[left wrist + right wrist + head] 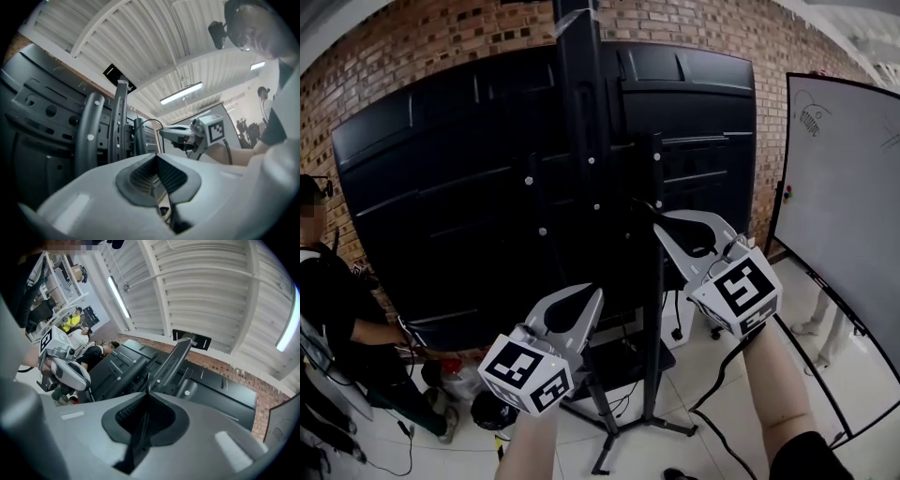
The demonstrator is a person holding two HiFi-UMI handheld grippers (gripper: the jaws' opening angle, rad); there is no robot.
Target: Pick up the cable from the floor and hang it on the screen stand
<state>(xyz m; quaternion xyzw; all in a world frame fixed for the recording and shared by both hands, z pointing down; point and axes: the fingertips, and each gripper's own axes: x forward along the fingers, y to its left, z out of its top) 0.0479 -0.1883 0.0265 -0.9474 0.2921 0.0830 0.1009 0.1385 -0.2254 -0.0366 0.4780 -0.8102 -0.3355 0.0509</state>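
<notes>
Right gripper view is giving me the key fact: the right claw (149, 391) is clenched on the cable (139, 427), a thin dark strand running back between its pads. I am holding those tips just beside the stand's slim post (656, 281), behind the screen (441, 206). The post is standing vertical, and the cable is arcing from the tips toward it. The left claw (596, 292) is hanging lower and to the left, clenched on nothing I can see — so I am judging that the hanging falls to the right one.
</notes>
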